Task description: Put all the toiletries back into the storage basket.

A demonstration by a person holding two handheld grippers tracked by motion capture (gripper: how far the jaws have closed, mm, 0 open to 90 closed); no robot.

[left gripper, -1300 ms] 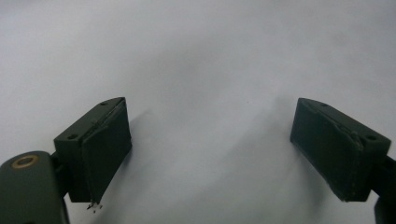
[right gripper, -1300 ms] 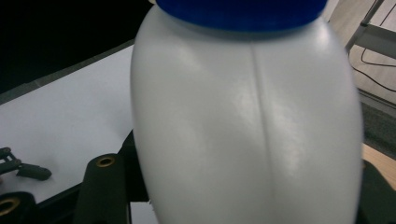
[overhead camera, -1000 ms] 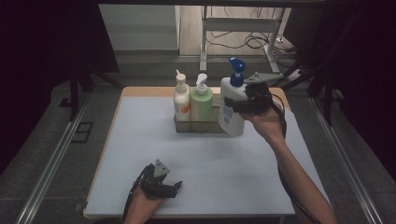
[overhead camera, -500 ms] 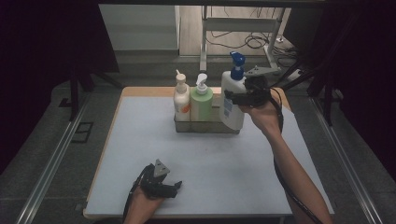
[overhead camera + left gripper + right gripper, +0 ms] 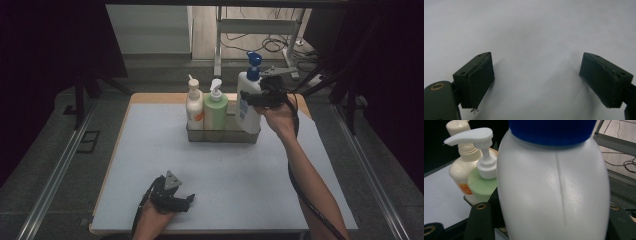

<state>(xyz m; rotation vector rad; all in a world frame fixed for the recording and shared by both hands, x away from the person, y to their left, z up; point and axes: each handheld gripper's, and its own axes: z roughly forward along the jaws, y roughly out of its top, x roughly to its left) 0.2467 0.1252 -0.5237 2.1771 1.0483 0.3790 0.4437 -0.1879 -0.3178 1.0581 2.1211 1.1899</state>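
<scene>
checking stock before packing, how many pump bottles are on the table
3. A cream bottle at the left of the metal tray, a green bottle in the middle, and a large white bottle with a blue pump at the right, clamped by the right gripper. None looks hidden.

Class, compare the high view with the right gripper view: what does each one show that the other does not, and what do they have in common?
High view alone: the whole table, the metal tray holding the bottles, the left tongs resting near the front edge, and the forearm behind the right tongs.

Right gripper view alone: a close look at the white bottle, its moulded seam, and a black jaw on each side of it.

Shared: the white bottle with the blue cap, the green pump bottle and the cream pump bottle beside it.
</scene>
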